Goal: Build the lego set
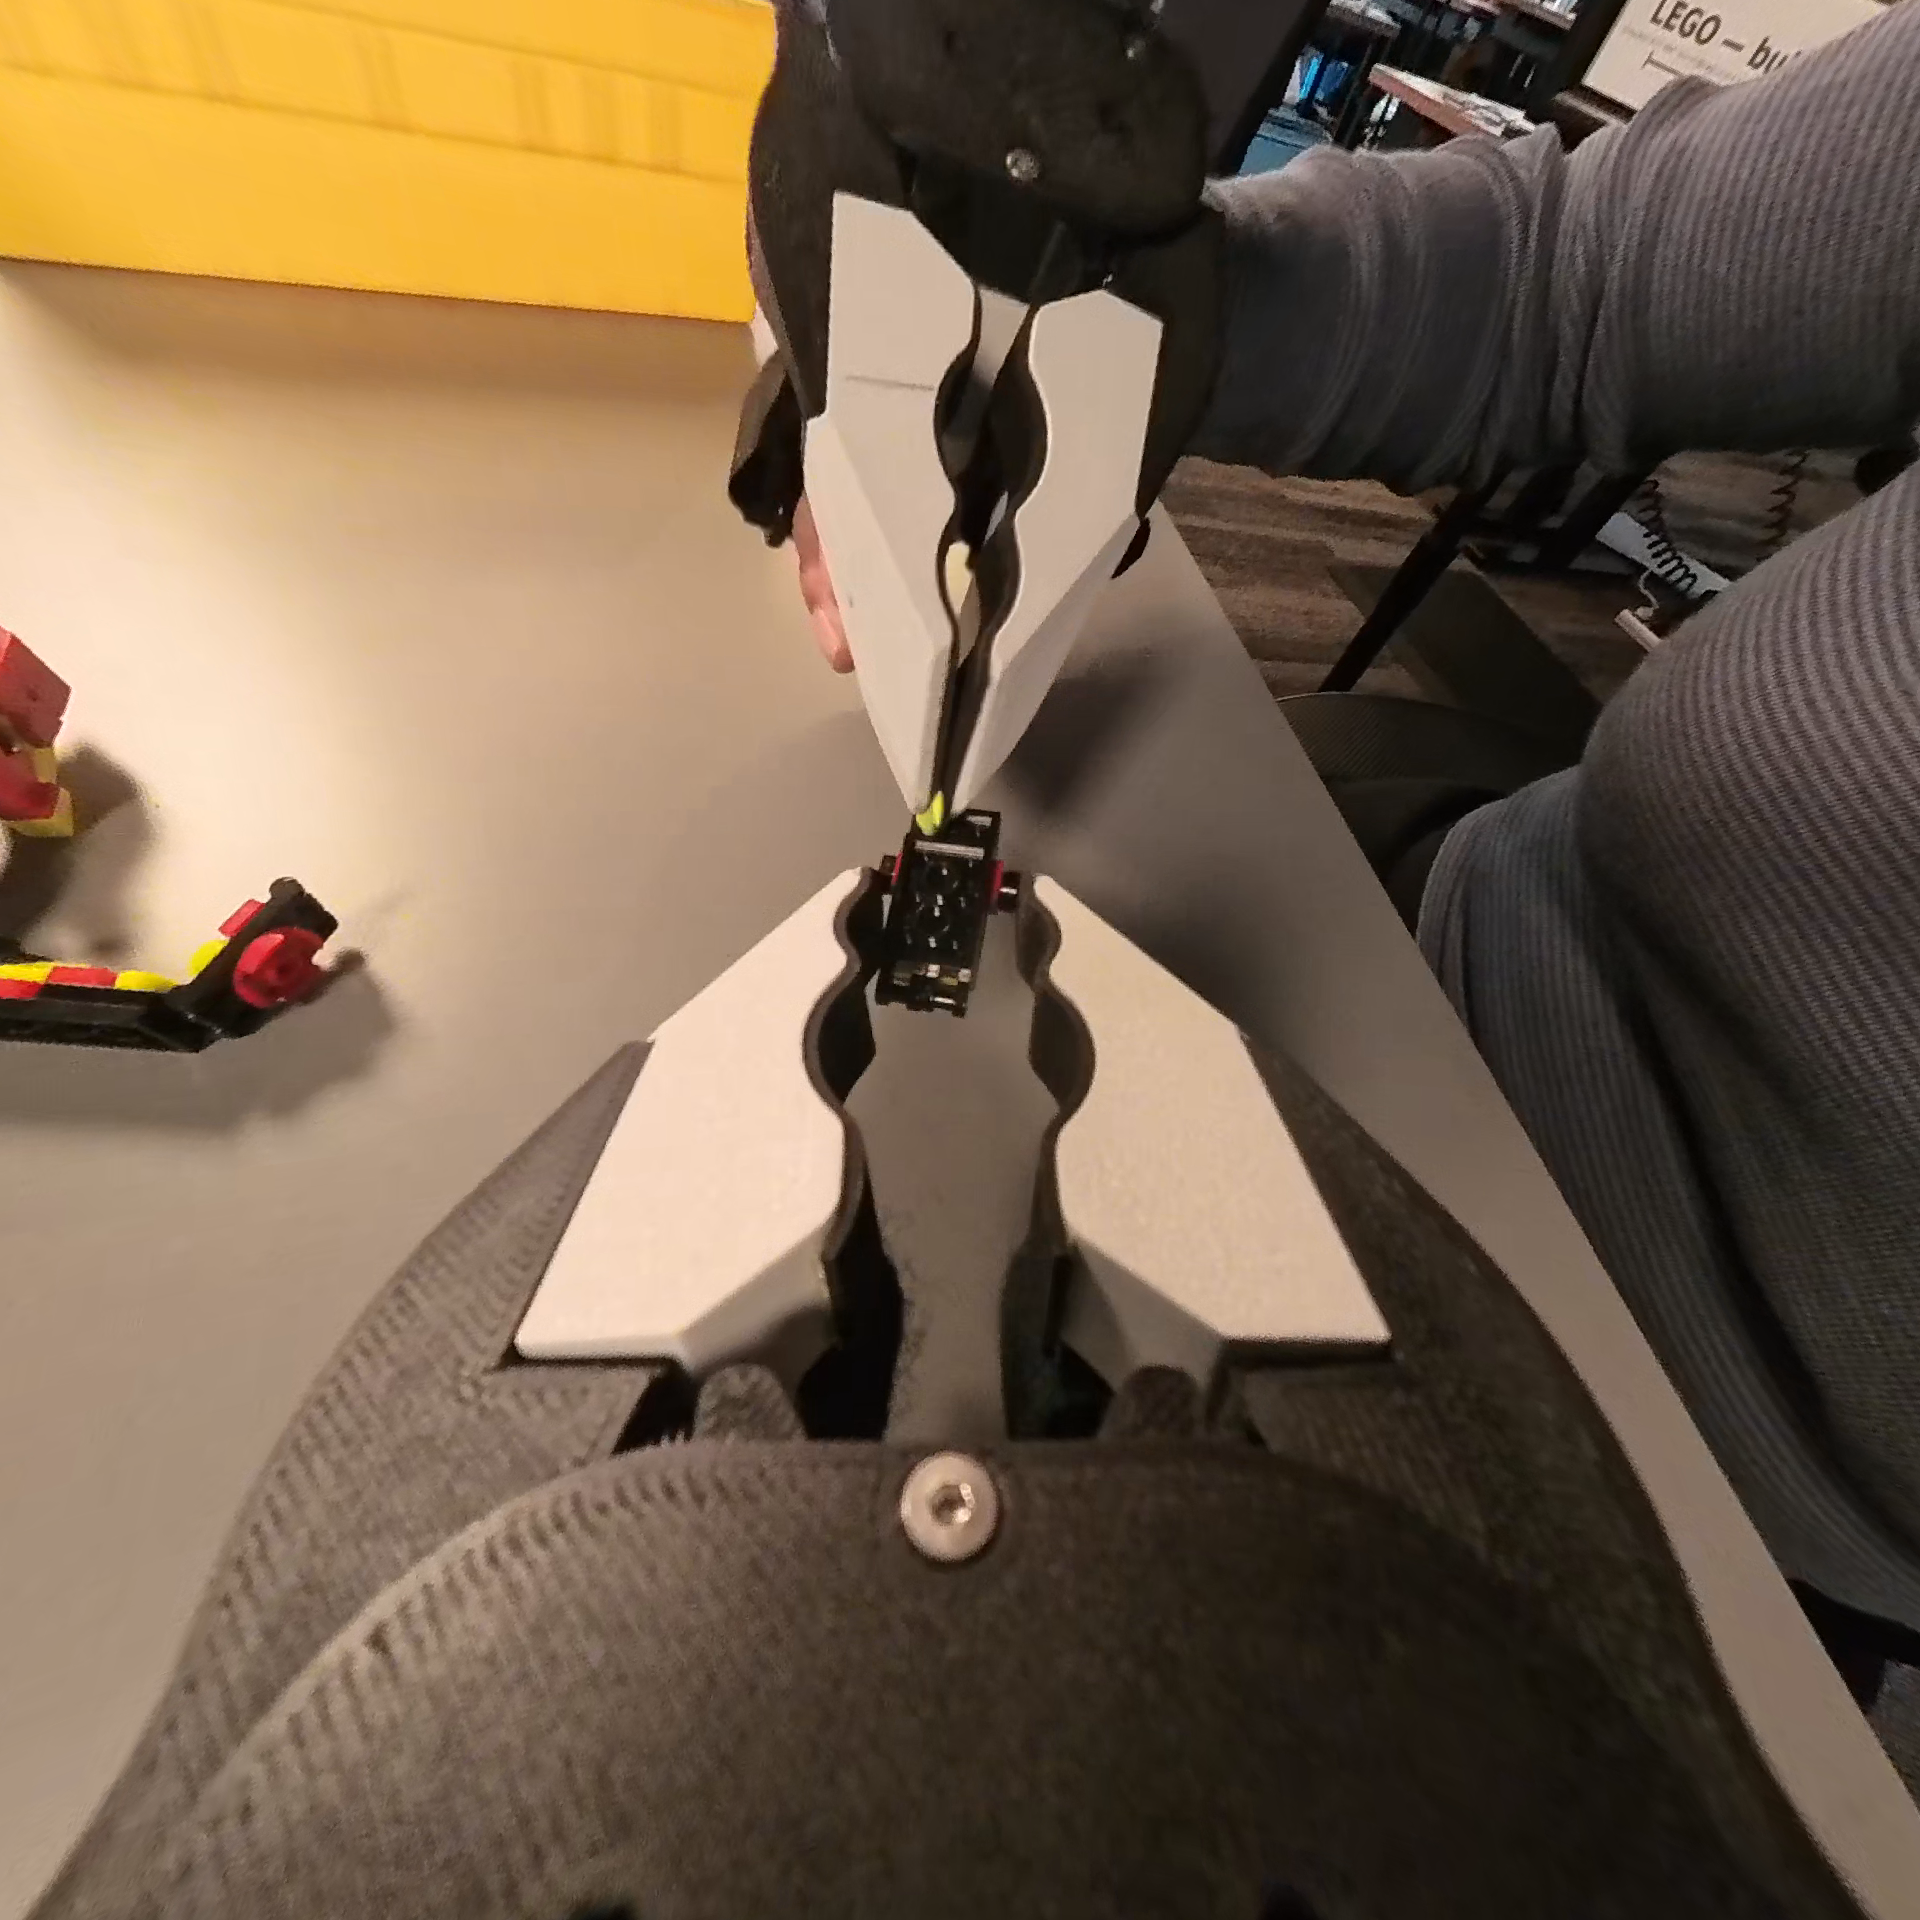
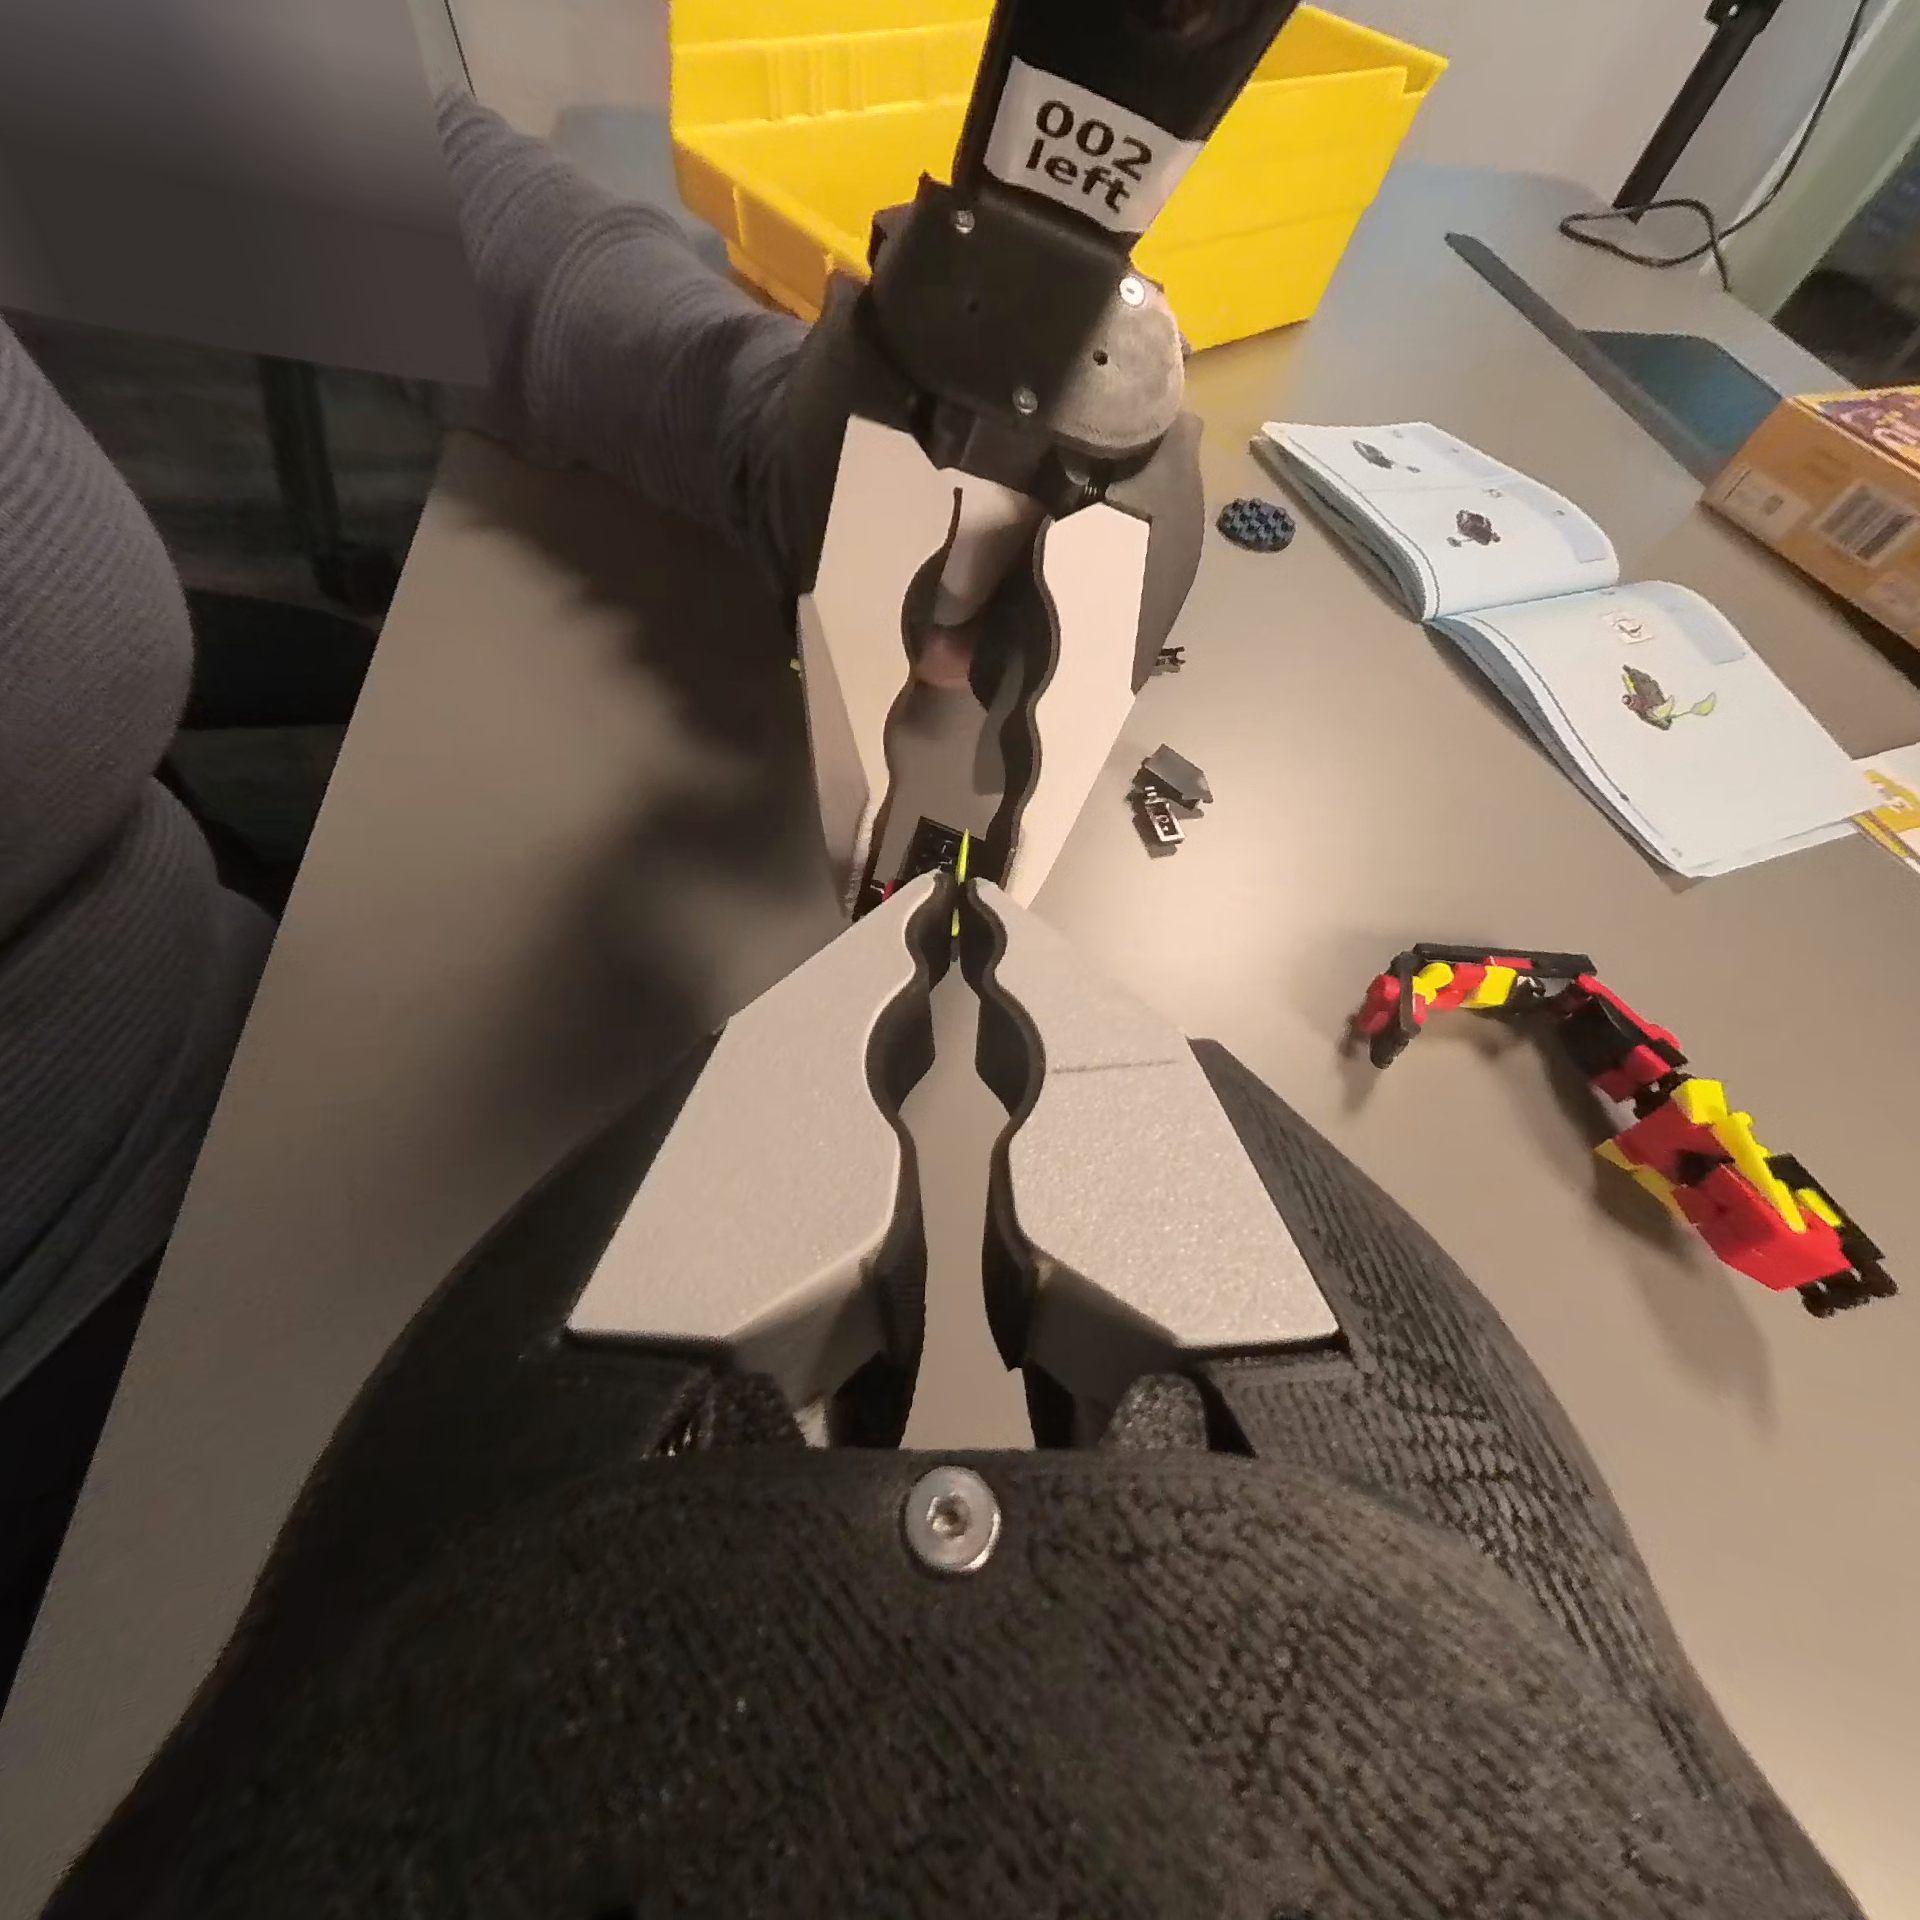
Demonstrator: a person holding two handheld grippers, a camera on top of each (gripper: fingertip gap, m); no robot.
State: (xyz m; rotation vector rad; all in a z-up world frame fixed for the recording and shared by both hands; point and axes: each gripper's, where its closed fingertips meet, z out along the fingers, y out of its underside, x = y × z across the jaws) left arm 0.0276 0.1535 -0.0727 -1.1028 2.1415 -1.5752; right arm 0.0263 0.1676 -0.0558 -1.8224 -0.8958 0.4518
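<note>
My left gripper (image 1: pixel 948 888) is shut on a small black lego assembly (image 1: pixel 935 935) with red pins on its sides, holding it just above the grey table (image 1: pixel 416 623). My right gripper (image 1: pixel 940 805) comes in from the far side, tip to tip with the left one, and is shut on a thin lime-yellow piece (image 1: pixel 935 808) that touches the assembly's far end. In the right wrist view my right gripper (image 2: pixel 953 896) pinches the lime piece (image 2: pixel 958 862) against the black assembly (image 2: pixel 930 844), which sits between the left gripper's fingers (image 2: pixel 1081 675).
A red, yellow and black lego model (image 2: pixel 1621 1101) lies to the right; its end shows in the left wrist view (image 1: pixel 275 961). Loose black pieces (image 2: pixel 1169 790), a dark blue round plate (image 2: pixel 1257 517), an open instruction booklet (image 2: pixel 1558 644), a cardboard box (image 2: pixel 1829 499) and a yellow bin (image 2: pixel 1247 156) stand behind. The table edge (image 2: pixel 343 727) and the person's sleeve are close by. Less than 4 cm separates the two grippers' tips.
</note>
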